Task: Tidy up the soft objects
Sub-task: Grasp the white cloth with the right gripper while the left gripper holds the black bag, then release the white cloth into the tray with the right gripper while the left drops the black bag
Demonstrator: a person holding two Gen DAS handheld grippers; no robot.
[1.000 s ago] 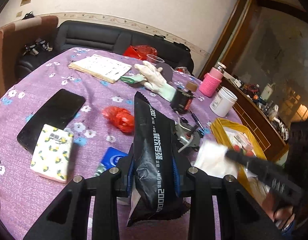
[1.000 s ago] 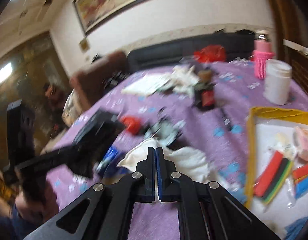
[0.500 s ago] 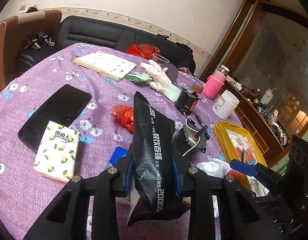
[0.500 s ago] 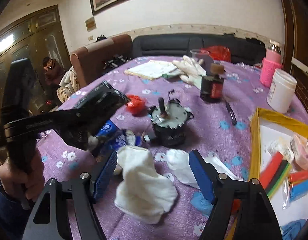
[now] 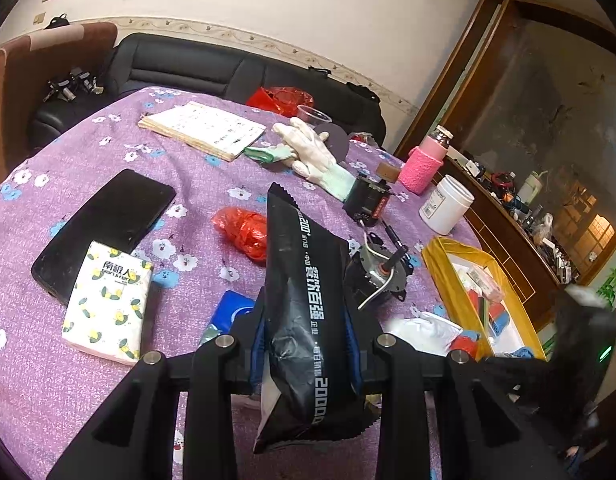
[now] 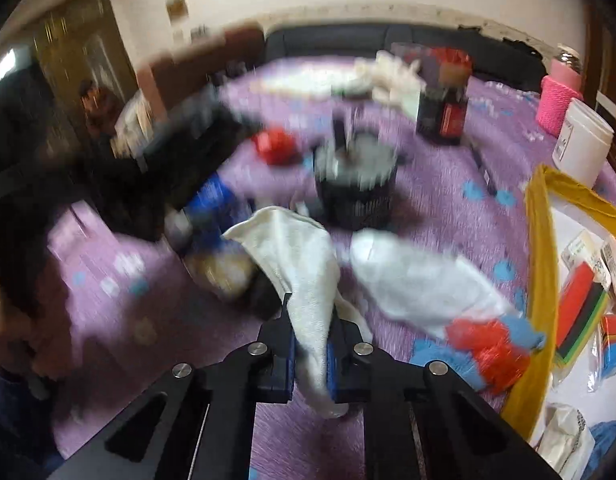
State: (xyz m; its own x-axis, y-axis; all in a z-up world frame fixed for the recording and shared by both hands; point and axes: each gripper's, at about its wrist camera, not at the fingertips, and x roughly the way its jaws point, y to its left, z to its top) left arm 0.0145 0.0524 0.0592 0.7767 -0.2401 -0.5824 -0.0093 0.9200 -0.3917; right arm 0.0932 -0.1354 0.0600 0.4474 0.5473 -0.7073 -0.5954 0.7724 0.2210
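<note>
Right wrist view: right hand-held gripper (image 6: 311, 364) just closed, clamped on white cloth (image 6: 304, 272); left one (image 5: 308, 354) clamping black pouch (image 5: 308, 300)

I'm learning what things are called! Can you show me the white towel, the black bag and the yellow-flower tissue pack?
white towel (image 6: 304, 280), right wrist view, its middle above the pads.
black bag (image 5: 308, 300), left wrist view, its printed front.
tissue pack (image 5: 108, 300), left wrist view, its top face.

A home living room: black sofa (image 5: 236, 76), framed painting, wooden cabinet (image 5: 520, 216), table under a floral purple cloth (image 5: 108, 152)
</note>
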